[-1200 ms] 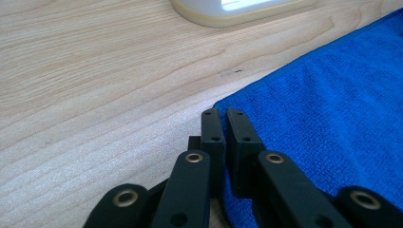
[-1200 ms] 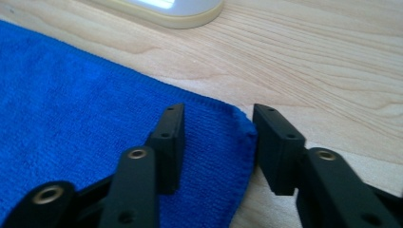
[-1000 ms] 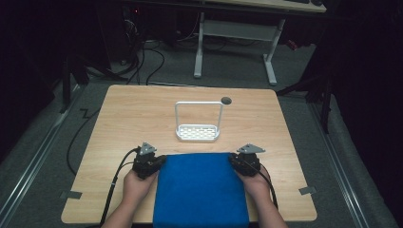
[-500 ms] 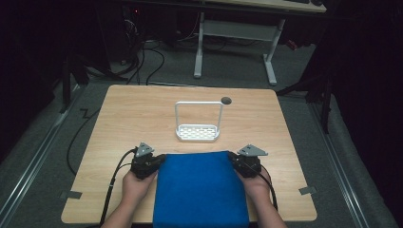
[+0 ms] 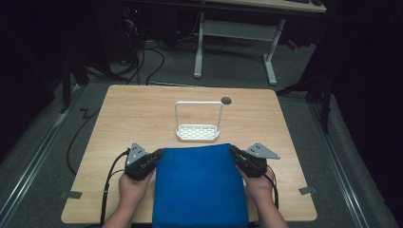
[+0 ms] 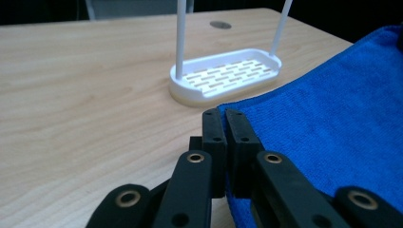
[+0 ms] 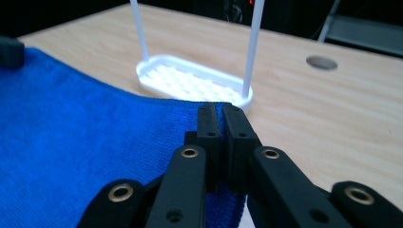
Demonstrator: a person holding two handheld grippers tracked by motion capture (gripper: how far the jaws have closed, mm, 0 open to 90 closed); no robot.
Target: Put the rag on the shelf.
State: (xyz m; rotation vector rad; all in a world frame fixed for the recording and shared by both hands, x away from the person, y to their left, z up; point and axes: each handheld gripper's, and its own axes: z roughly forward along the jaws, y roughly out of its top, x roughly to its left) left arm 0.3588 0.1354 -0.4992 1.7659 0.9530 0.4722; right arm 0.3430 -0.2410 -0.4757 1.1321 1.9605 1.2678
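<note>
**Blue cloth pinned at both far corners — spreading or hanging step in hand**

The left gripper [image 5: 153, 156] and right gripper [image 5: 239, 155] are each pinching a far corner of the blue cloth [image 5: 199, 185], fingers closed tight on the fabric. The cloth is lying flat at the counter's [image 5: 123, 118] six o'clock, its far edge just short of the white rack [image 5: 198, 124] at twelve. Likely next — lifting both corners evenly, keeping the hem taut.

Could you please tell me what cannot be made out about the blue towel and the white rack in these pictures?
- Blue terry towel: near edge cut off by the high view's bottom edge.
- White slotted plastic rack: top of its hoop cut off by the upper edge in both gripper views.
- Left tongs, right tongs: the pinched towel corners are hidden between the jaws.
</note>
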